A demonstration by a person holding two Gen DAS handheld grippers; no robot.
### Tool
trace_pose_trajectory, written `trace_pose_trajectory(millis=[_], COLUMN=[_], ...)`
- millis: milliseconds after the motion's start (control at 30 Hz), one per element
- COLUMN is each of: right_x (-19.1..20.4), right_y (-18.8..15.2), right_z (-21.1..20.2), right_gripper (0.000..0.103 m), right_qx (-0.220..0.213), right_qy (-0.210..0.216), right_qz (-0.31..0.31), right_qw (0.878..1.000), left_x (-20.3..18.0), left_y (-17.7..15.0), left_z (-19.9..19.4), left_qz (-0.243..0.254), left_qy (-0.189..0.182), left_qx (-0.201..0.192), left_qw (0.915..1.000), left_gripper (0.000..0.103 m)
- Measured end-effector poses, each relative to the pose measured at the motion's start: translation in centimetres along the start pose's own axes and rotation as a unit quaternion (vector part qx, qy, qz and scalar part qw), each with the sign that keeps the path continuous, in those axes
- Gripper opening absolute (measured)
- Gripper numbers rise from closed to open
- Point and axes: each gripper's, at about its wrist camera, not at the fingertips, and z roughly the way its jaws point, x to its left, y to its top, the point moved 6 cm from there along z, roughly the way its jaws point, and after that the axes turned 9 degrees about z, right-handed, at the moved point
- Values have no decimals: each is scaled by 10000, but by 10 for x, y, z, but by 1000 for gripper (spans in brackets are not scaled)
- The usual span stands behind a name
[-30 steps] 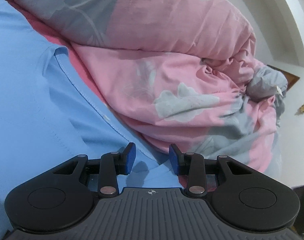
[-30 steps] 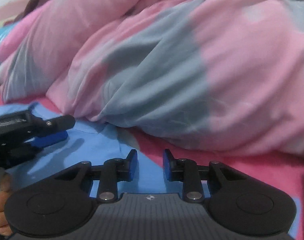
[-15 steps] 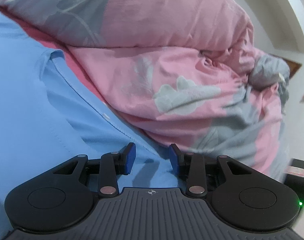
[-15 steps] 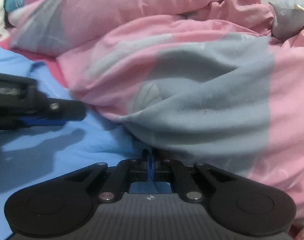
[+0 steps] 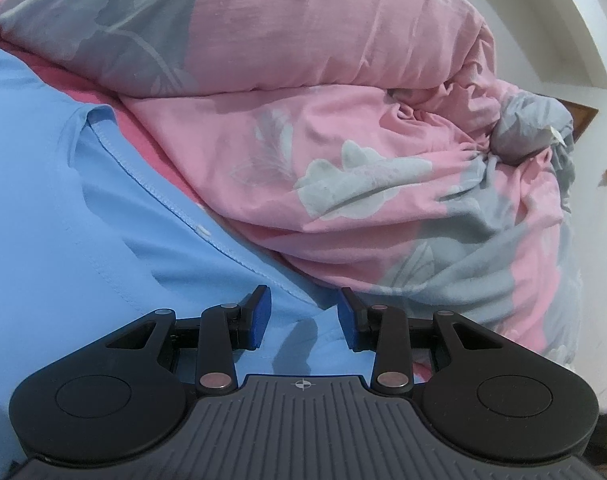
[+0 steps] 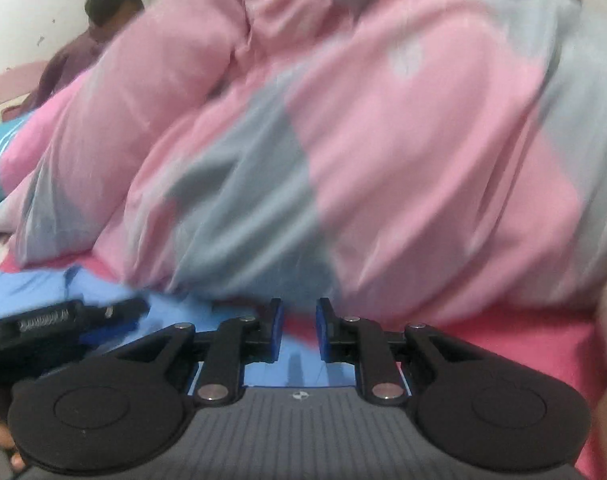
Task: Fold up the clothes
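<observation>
My left gripper (image 5: 303,318) hangs low over the blue shirt (image 5: 55,216), which lies flat on the red sheet (image 5: 143,148) of the bed. Its fingers (image 5: 259,316) stand apart with nothing pinched; the cloth lies below the gap, and I cannot tell whether the tips touch it. The shirt's stitched hem runs diagonally up to the left from the tips, with a small white speck on it. Just beyond that edge a strip of sheet shows, then the bunched pink-and-grey quilt (image 5: 343,152), piled high against the white wall (image 5: 563,20).

My right gripper (image 6: 299,330) is released too, its jaws opening, a narrow gap between the blue pads. Through the gap I see blue cloth and a bit of sheet, nothing gripped. The view is blurred. The shirt (image 6: 31,288) spreads left, where the left gripper (image 6: 59,328) pokes in from the edge. A person (image 6: 83,48) sits behind the quilt (image 6: 343,140), far left.
</observation>
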Motion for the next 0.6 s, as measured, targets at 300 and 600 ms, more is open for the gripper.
trace_pose_trajectory(millis=[300, 600], right_x=[-77, -78], right_y=[14, -51], right_z=[-29, -142], right_gripper=[15, 15], right_qx=[-523, -152], right_qy=[-1305, -1142], right_qz=[1287, 1313], right_qw=[9817, 9846], left_x=[1, 1], left_y=[0, 0], left_z=[2, 3], left_qz=[-23, -22], left_qy=[16, 51], left_qx=[28, 40], left_qw=[10000, 10000], left_gripper=[36, 36])
